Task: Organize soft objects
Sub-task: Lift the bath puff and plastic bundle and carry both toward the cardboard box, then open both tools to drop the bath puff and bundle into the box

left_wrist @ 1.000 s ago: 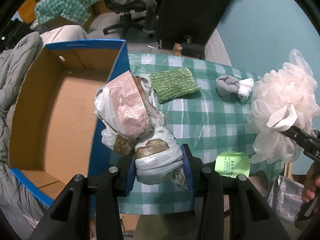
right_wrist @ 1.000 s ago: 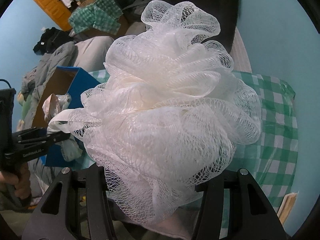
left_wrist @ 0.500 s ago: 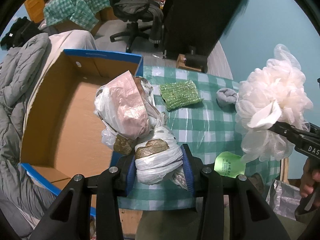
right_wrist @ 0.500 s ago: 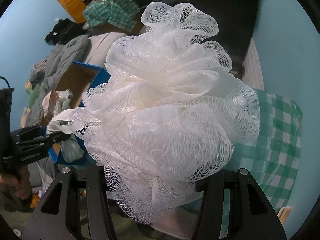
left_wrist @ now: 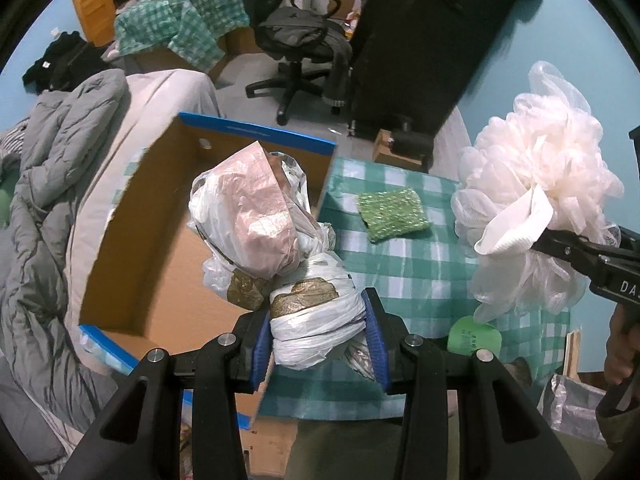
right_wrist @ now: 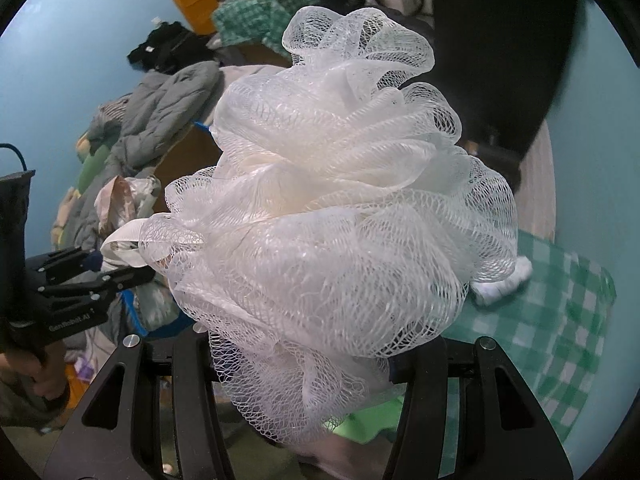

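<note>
Left gripper [left_wrist: 318, 340]: blue pads pressed tight on a bundle of plastic bags [left_wrist: 280, 248], white with a pink wad on top (brownish patches show through the film). The bundle is held in the air, over the seam between the cardboard box [left_wrist: 136, 248] and the table with the green checked cloth [left_wrist: 404, 272]. The box is open-topped with blue outer faces; it sits against the table's left edge.

Right gripper [right_wrist: 300, 364]: jaws part open, clamped around the lower part of a white mesh bath pouf [right_wrist: 332, 200]. The pouf fills most of the right wrist view and blocks sight of the table ahead. From the left wrist camera it hangs above the table's right side, its white ribbon loop [left_wrist: 516, 224] sticking out to the left.

On the cloth: a green knitted pad [left_wrist: 392, 216] lying flat near the far side, a light green sticker-like disc [left_wrist: 474, 336] near the front edge, a white balled cloth [right_wrist: 504, 280] beyond the pouf.

Around: grey quilted bedding [left_wrist: 44, 208] left of the box, a black office chair [left_wrist: 304, 44] behind.
</note>
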